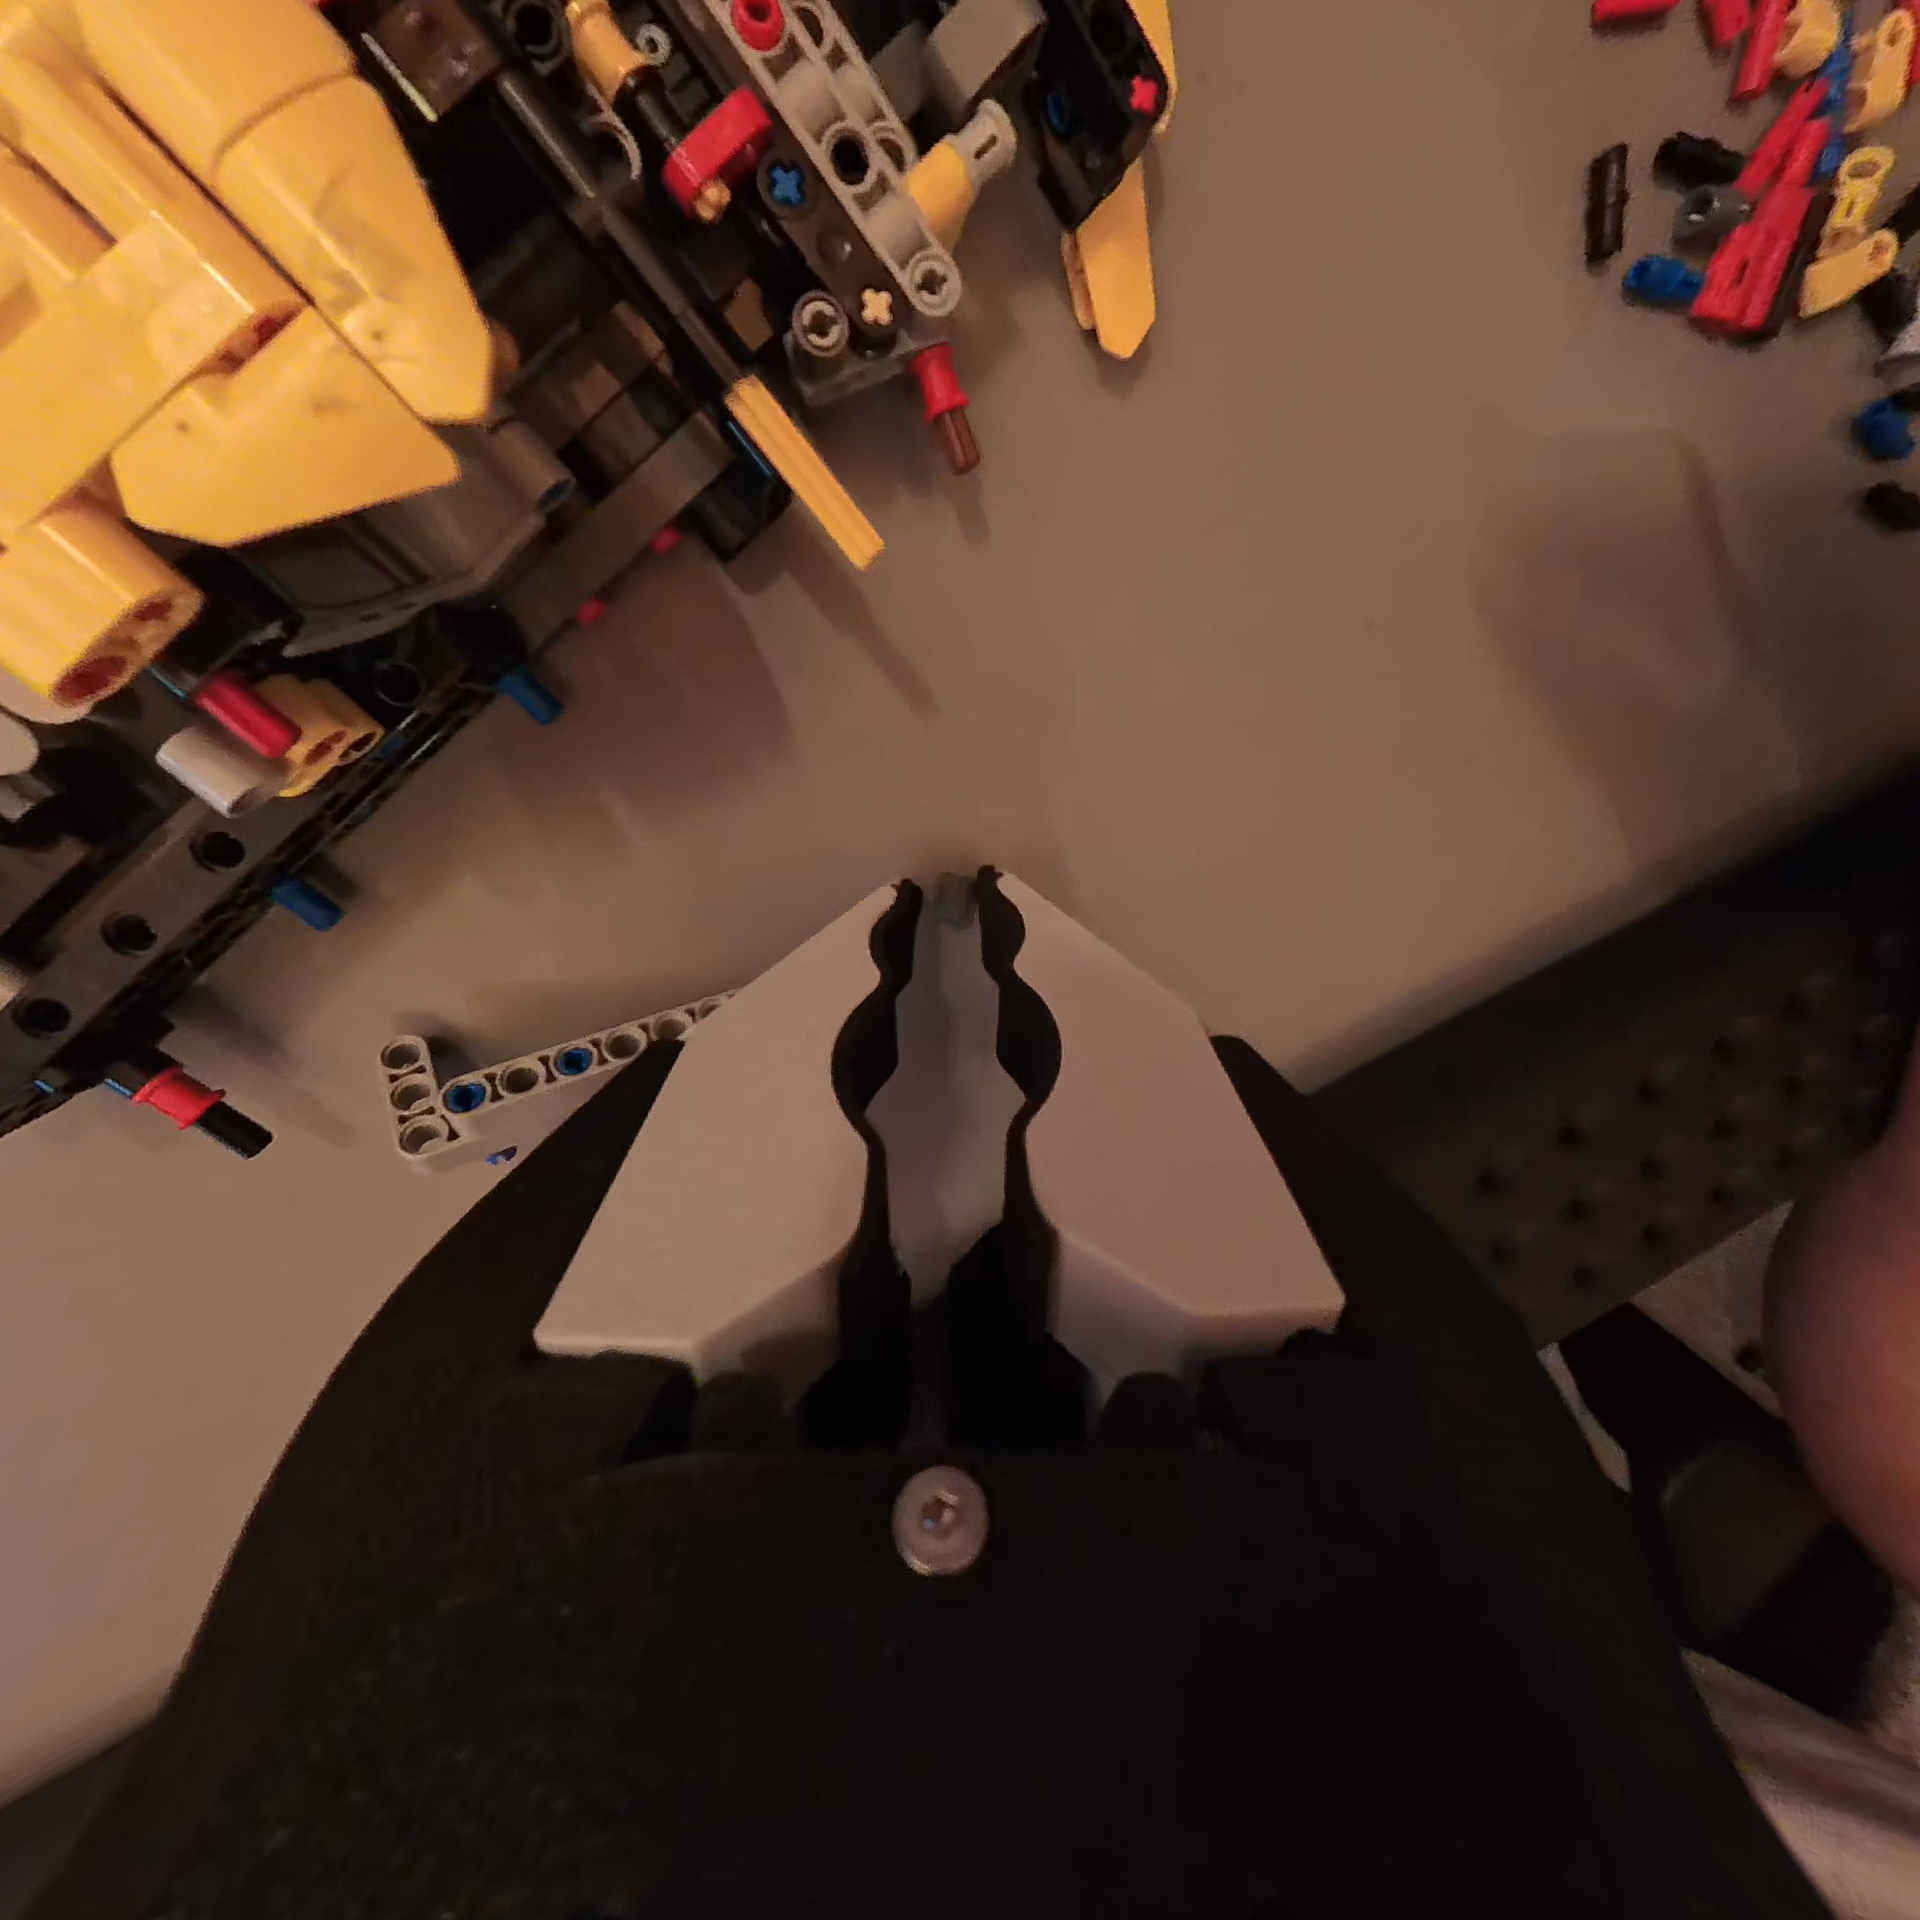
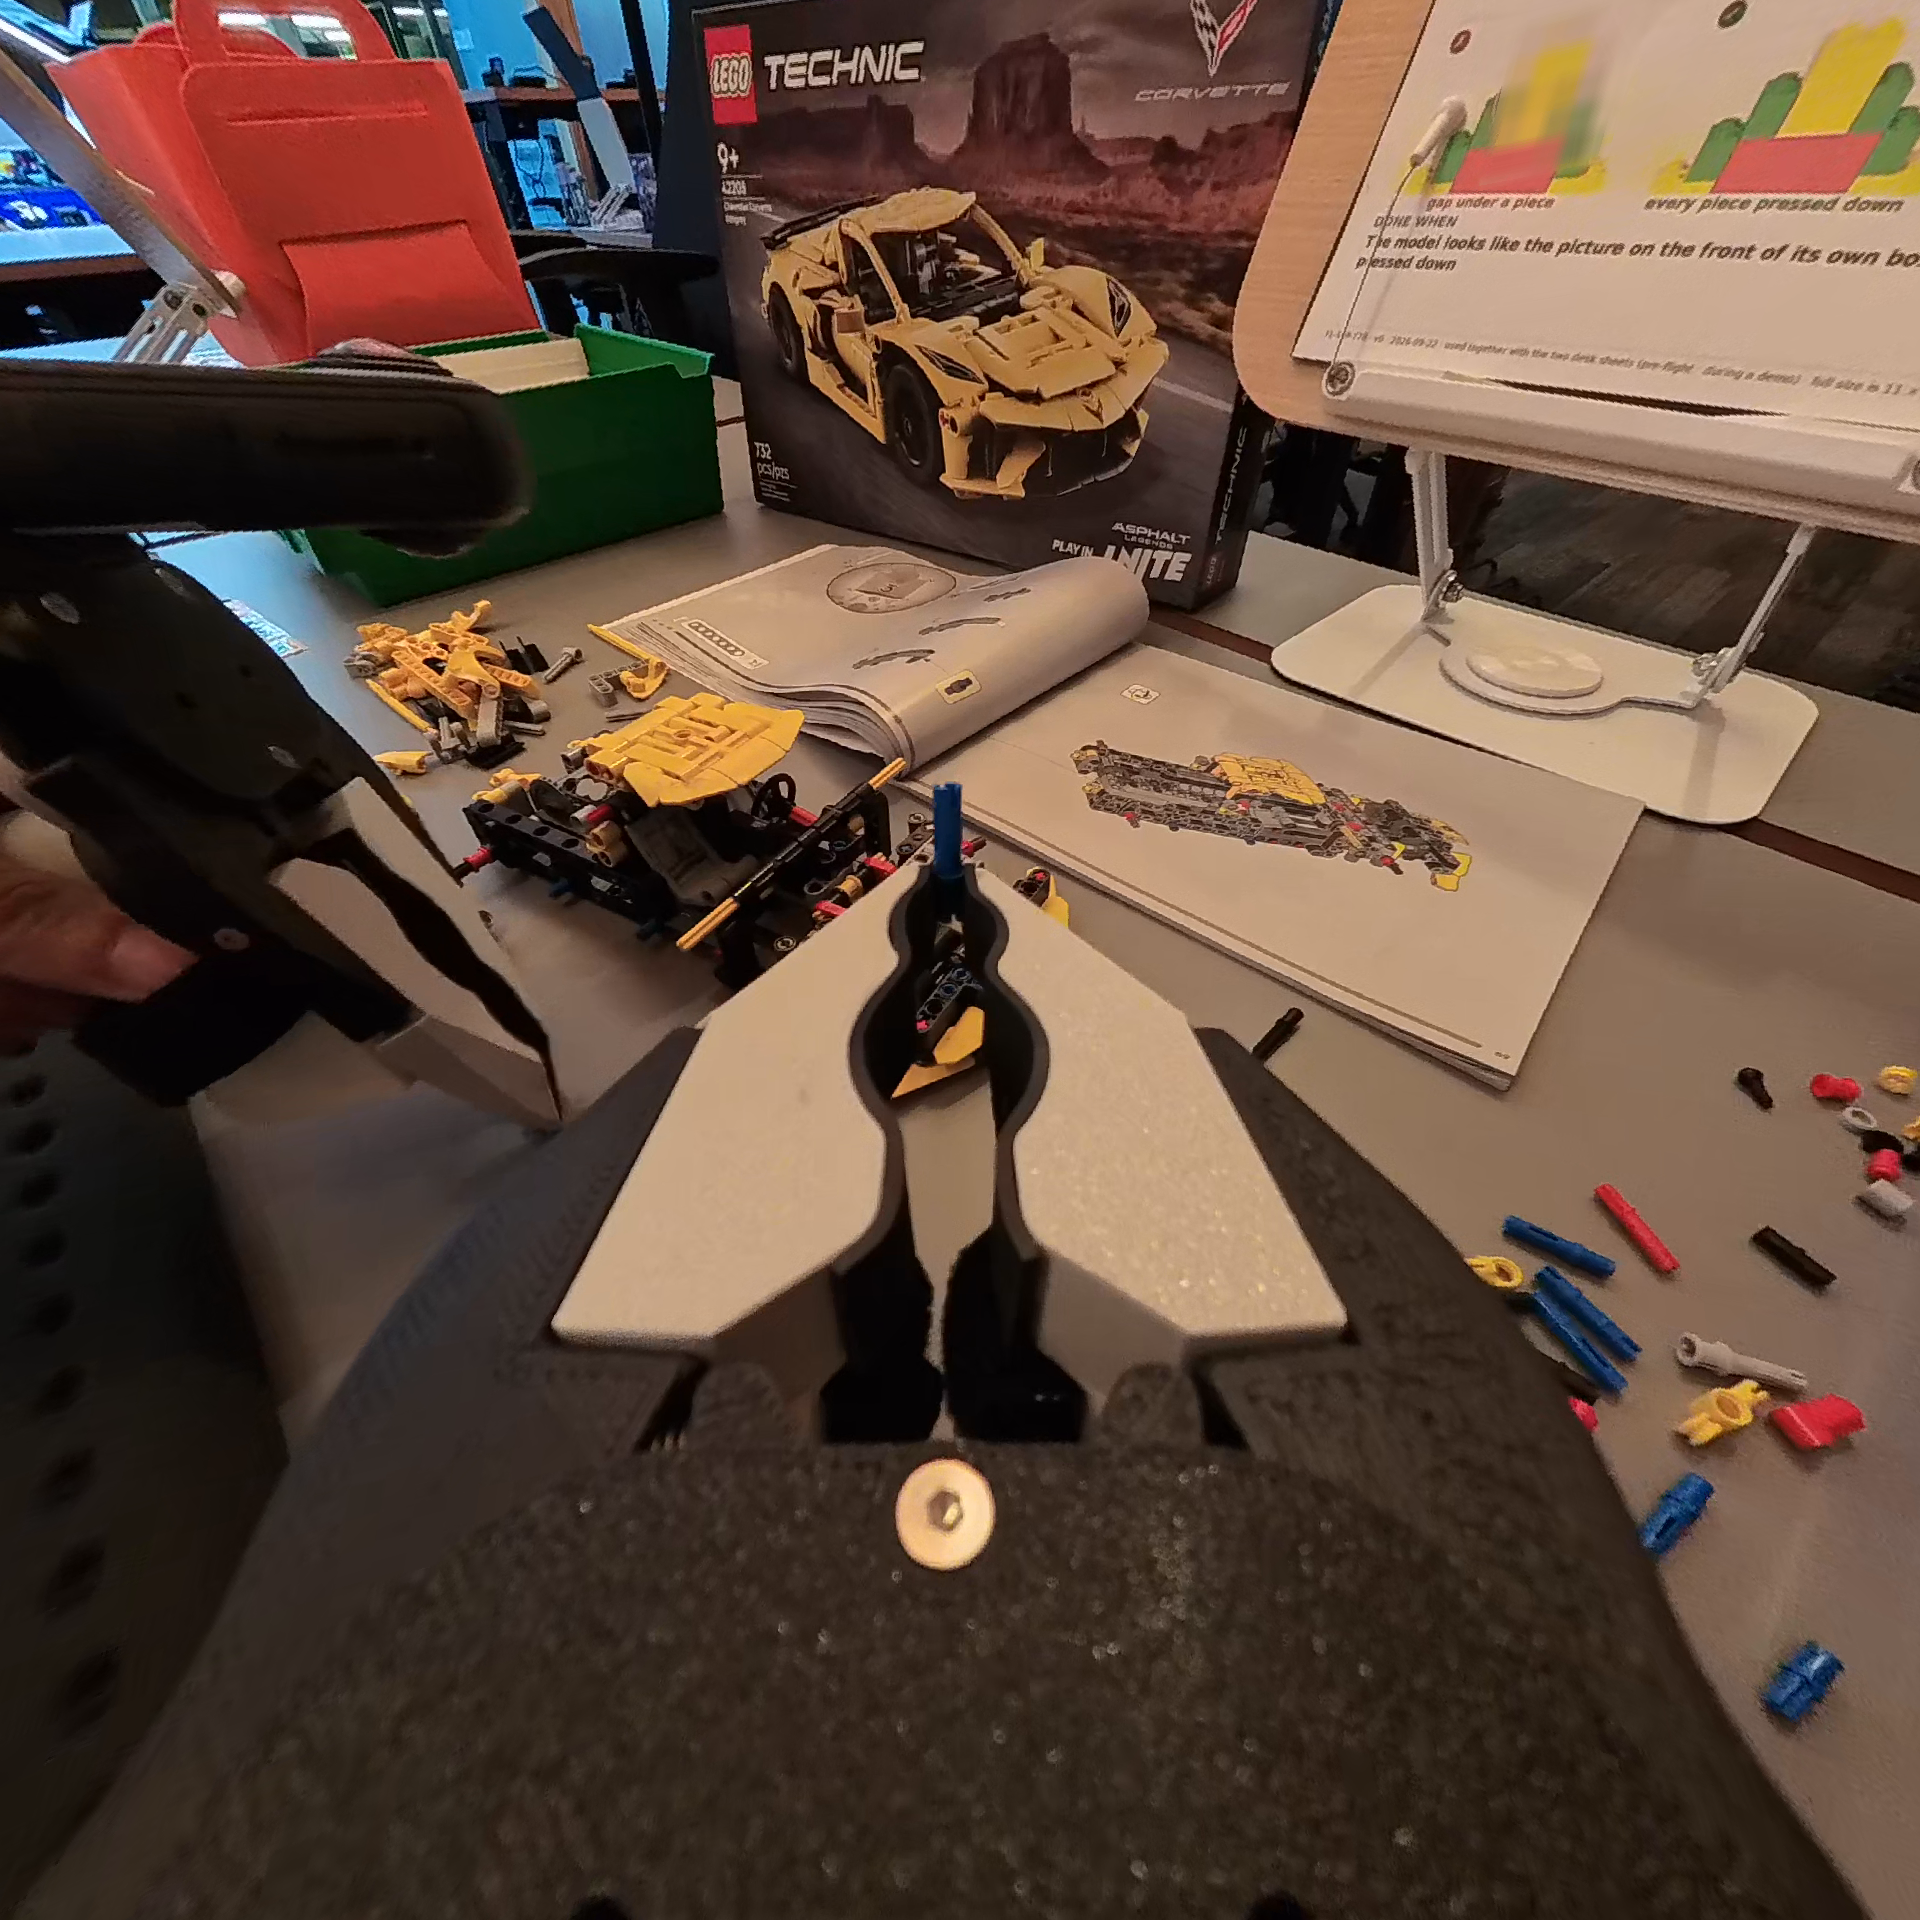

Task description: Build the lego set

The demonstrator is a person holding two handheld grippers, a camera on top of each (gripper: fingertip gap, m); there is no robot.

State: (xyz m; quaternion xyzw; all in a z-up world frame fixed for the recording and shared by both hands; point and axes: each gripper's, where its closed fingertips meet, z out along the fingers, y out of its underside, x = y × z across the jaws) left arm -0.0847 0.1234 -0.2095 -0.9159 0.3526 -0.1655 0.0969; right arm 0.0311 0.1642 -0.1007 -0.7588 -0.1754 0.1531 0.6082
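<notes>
worktop (image 1: 1351,675): plain grey | partly built car (image 2: 665,821): black frame, yellow panels, red and blue pins | fingers (image 2: 727,1143): grey faces, black edges | held pin (image 2: 947,821): blue | bin (image 2: 582,468): green | bag (image 2: 312,187): orange-red | loose pieces (image 2: 1662,1320): blue, red, yellow, black, grey | L-beam (image 1: 488,1091): light grey, blue pins

Writing shows in the right wrist view only, and it is not repeated here: the dark set box (image 2: 997,291) standing at the far side of the tabletop (image 2: 1714,935) carries a red brand logo, white lettering, an emblem and small numbers around its picture of a yellow car. To its right, a white sheet (image 2: 1621,239) on a tilted stand bears lines of black print under coloured diagrams. The open instruction booklet (image 2: 894,644) nearer the middle has small step marks, too small to read.
</notes>
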